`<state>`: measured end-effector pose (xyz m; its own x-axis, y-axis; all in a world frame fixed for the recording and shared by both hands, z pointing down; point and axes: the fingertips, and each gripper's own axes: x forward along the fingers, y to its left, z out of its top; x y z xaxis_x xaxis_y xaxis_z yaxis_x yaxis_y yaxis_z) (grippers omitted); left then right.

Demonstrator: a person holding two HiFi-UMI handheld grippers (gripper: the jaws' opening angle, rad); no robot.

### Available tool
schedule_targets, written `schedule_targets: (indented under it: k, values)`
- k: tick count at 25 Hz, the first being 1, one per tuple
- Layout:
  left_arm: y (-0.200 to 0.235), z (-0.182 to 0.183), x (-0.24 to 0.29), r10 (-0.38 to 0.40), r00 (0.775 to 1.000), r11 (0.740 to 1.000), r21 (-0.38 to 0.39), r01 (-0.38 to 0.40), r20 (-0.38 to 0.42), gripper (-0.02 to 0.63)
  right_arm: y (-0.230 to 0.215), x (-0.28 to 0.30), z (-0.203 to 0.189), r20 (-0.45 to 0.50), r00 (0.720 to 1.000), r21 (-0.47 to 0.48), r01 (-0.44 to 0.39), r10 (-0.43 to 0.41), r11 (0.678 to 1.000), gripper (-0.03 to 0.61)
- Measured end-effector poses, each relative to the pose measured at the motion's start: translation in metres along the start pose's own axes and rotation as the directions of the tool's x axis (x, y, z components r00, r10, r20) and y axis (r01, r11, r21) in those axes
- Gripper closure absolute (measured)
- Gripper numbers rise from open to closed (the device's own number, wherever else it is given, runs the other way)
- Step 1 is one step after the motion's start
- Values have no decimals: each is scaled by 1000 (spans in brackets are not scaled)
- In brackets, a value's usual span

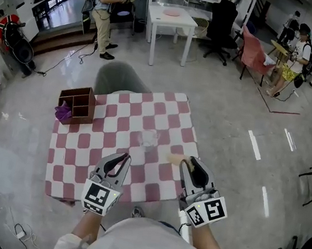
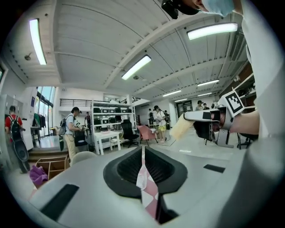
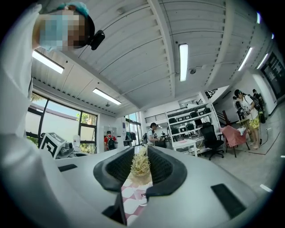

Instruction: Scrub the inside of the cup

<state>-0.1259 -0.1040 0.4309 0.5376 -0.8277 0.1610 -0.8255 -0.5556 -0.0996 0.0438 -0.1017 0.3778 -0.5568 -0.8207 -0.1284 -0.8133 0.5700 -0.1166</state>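
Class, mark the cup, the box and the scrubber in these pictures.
cup [image 1: 150,138], head view, clear side wall
box [image 1: 82,119], head view, near wall
scrubber [image 3: 140,164], right gripper view, fibrous middle

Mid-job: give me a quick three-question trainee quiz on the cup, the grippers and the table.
1. True or false: the left gripper holds the clear cup.
2. What is the right gripper shut on? A a spoon; B a tan scrubber; C the cup.
3. Fill in: in the head view the wooden box stands at the checked table's far ___ corner.
Key: 1 false: it is shut on nothing, the cup stands free; 2 B; 3 left.
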Motion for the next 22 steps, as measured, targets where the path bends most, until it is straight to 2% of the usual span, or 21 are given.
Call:
schedule_targets:
  k: [8,22]
  values:
    - [-20,21,-16,50,998,998,-30,-49,26,581,2,-15,6,2,999,-18,-50,50,999,472]
    - [-42,19,-37,87,996,996,-23,-87,7,581,9,-35,-3,-16,998,-31,-67,66,997,472]
